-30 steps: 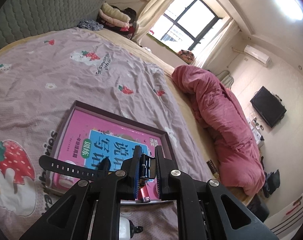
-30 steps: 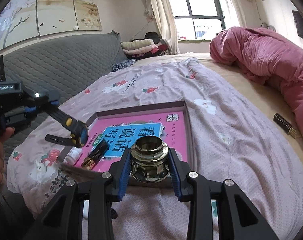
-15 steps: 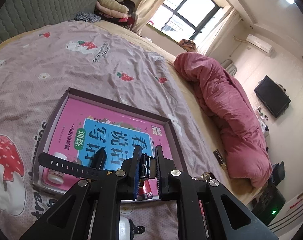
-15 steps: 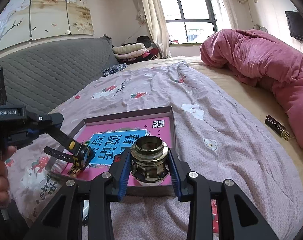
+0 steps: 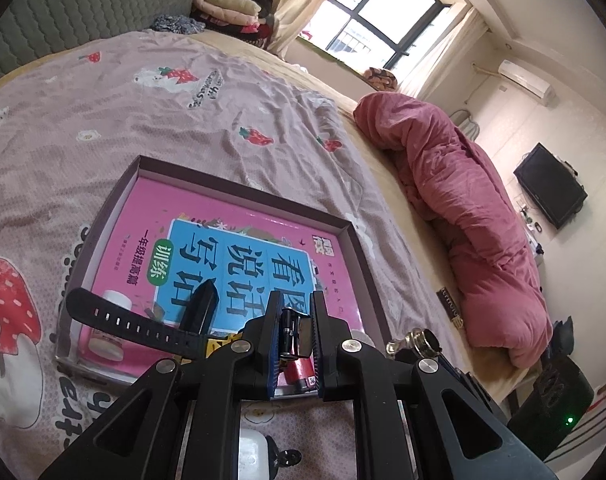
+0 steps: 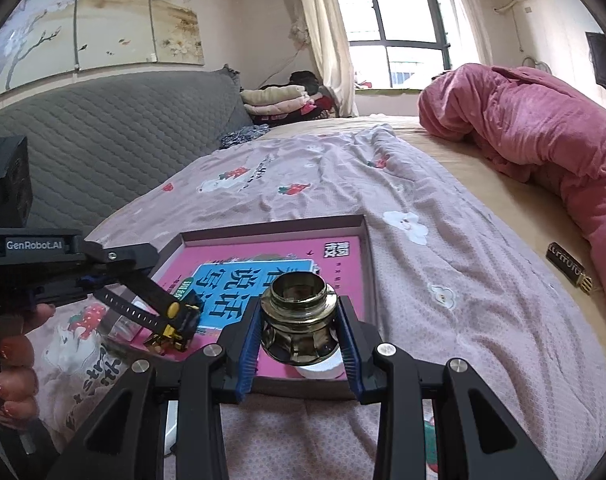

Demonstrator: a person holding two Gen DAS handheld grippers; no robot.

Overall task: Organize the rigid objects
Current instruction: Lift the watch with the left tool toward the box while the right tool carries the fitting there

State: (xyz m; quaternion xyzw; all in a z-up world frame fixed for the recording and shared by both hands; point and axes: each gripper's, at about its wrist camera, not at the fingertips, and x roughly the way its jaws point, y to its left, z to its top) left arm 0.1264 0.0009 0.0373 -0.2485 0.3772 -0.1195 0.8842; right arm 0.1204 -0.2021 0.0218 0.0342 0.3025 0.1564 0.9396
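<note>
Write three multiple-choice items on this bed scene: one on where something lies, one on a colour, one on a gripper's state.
1. Where does the pink book lie?
A. inside the shallow box
B. on the rolled pink quilt
C. on the windowsill

2. What colour is the watch strap held by the left gripper?
A. white
B. black
C. red

3. How does the right gripper stand?
A. wide open and empty
B. shut on nothing
C. shut on the metal-topped jar

Answers: 1 A, the box's walls frame the book on all sides. 2 B, the perforated strap sticking out leftward is black. 3 C, both blue pads press the jar's sides.
</note>
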